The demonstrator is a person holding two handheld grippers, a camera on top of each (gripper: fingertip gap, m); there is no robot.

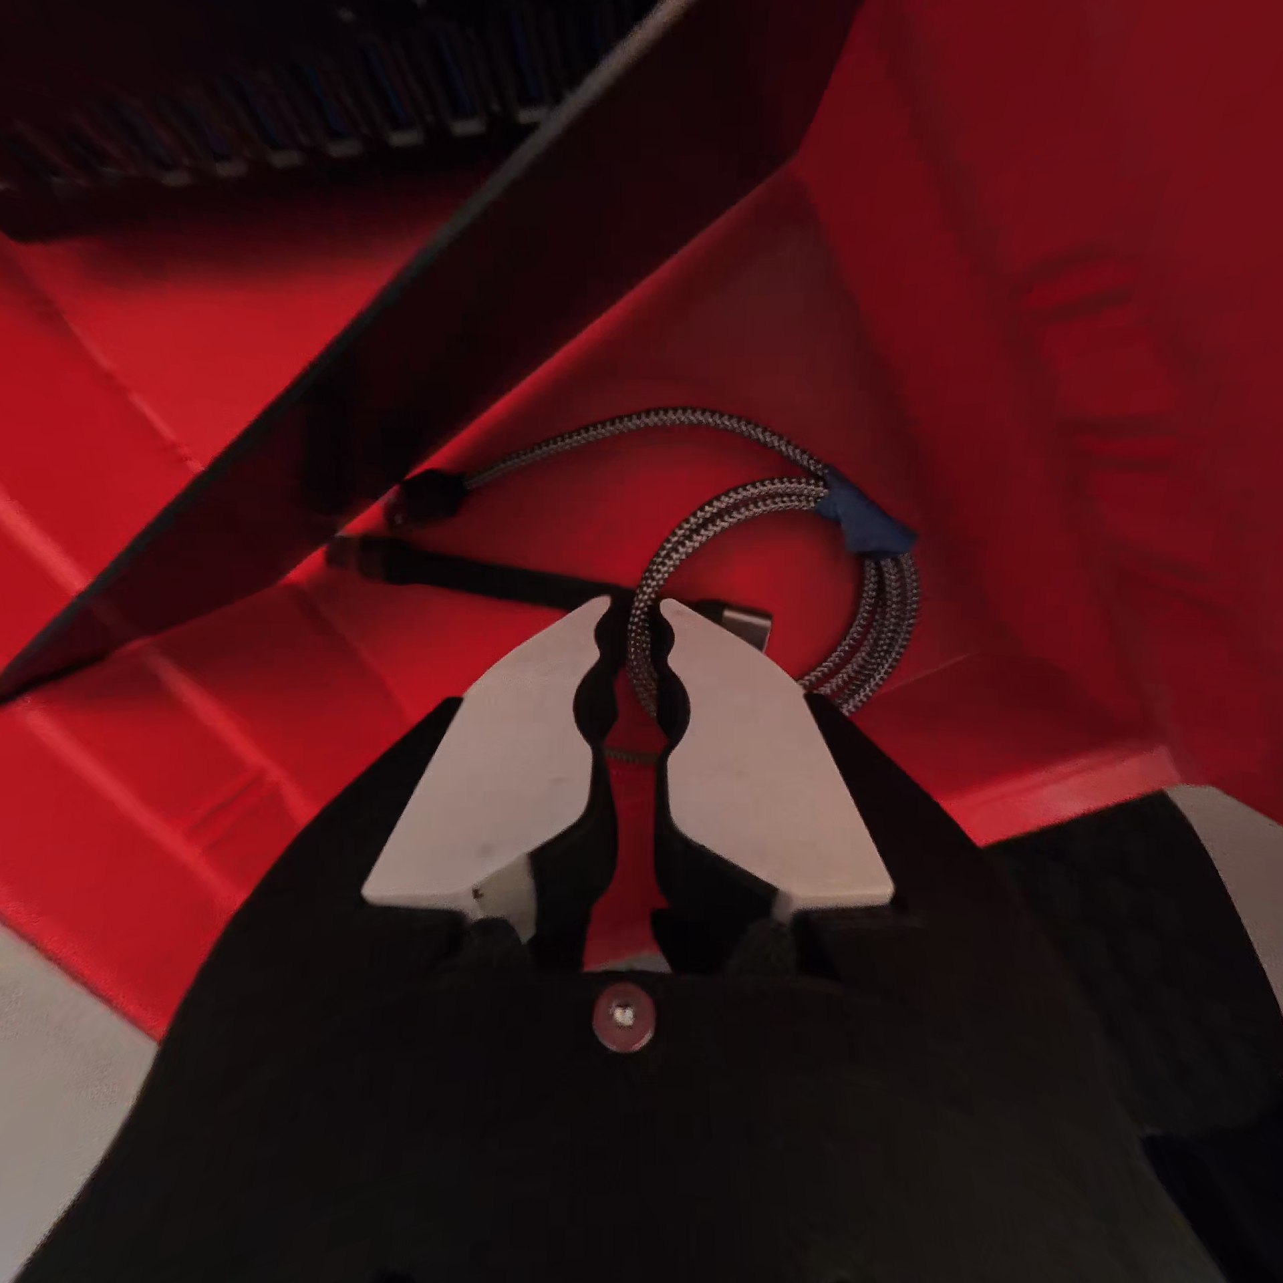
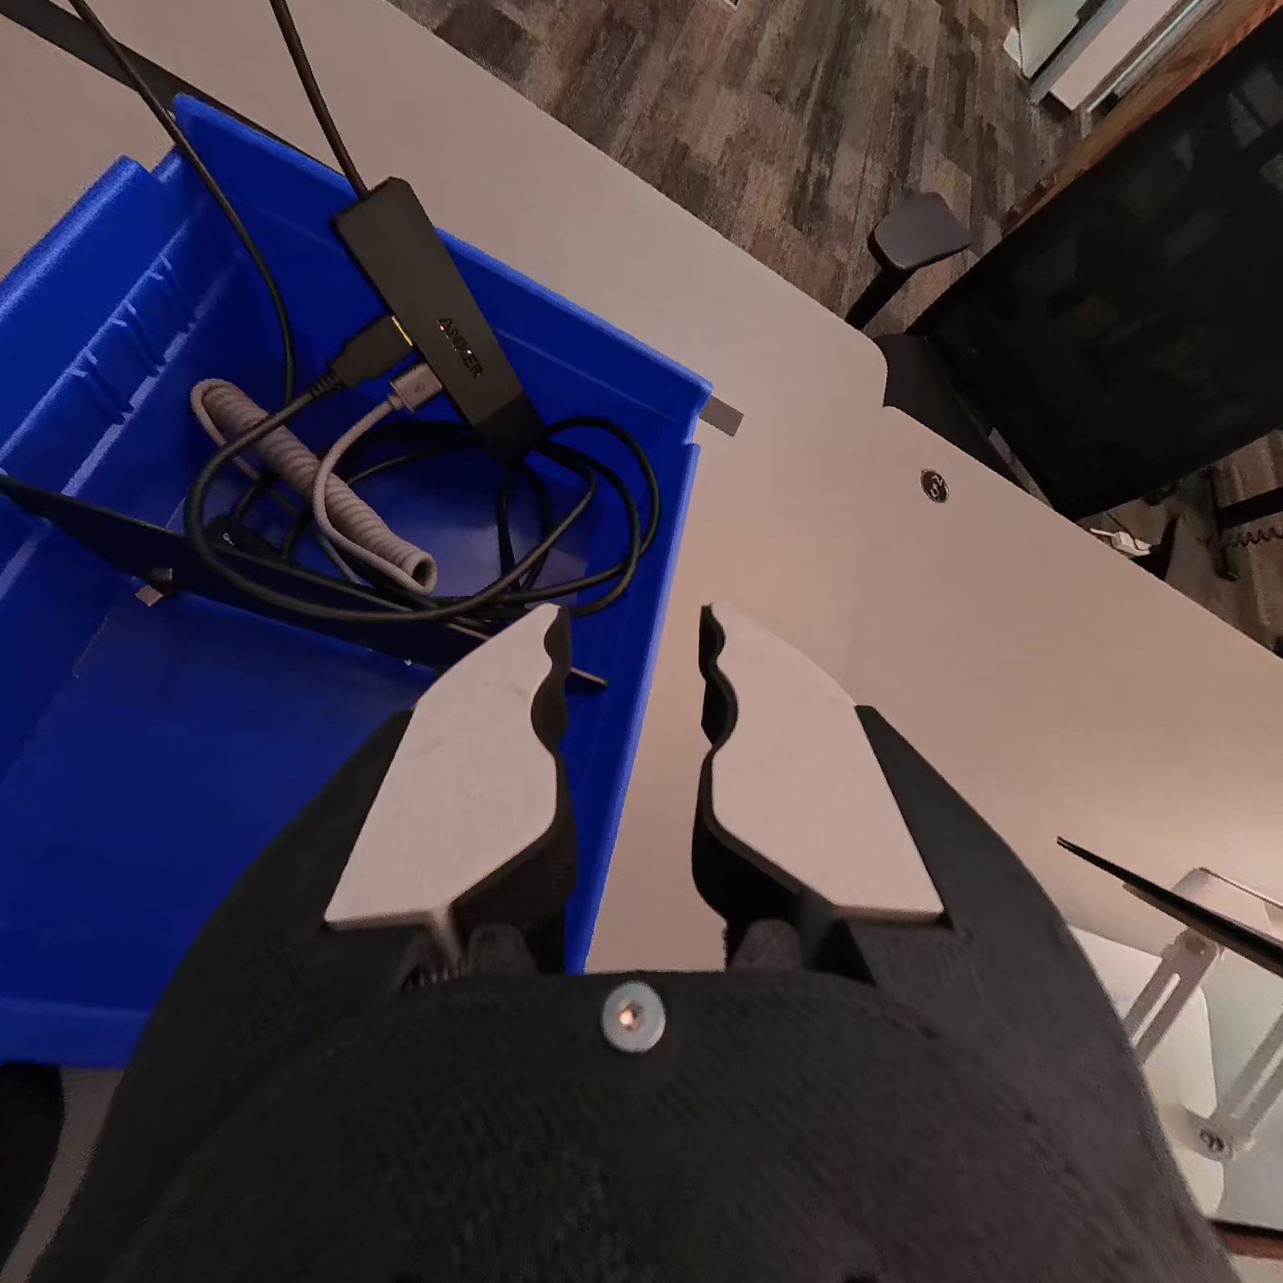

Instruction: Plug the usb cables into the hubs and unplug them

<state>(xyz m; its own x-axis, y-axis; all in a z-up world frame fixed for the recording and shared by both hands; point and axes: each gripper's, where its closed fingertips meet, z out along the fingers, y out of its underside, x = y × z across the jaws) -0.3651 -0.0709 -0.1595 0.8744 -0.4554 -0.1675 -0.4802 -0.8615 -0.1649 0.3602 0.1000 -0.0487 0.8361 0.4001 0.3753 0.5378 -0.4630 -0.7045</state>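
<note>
A braided cable (image 1: pixel 642 639) is pinched by the left gripper (image 1: pixel 635 611) in the red bin (image 1: pixel 208 430); the right gripper (image 2: pixel 632 614), at 4 o'clock of the hub (image 2: pixel 430 312), is held wide open, empty.

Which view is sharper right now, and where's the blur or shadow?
Right wrist view: sharp and evenly lit on the black hub and blue bin. Left wrist view: dim, red bin walls smeared by motion blur, top left in deep shadow; braided cable stays legible.

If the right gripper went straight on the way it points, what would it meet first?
Probably the bare table. The right gripper is open, and the gap between its fingers frames tabletop just right of the blue bin. Its left finger overlaps the bin's wall, so it might graze that; depth is unclear.
</note>
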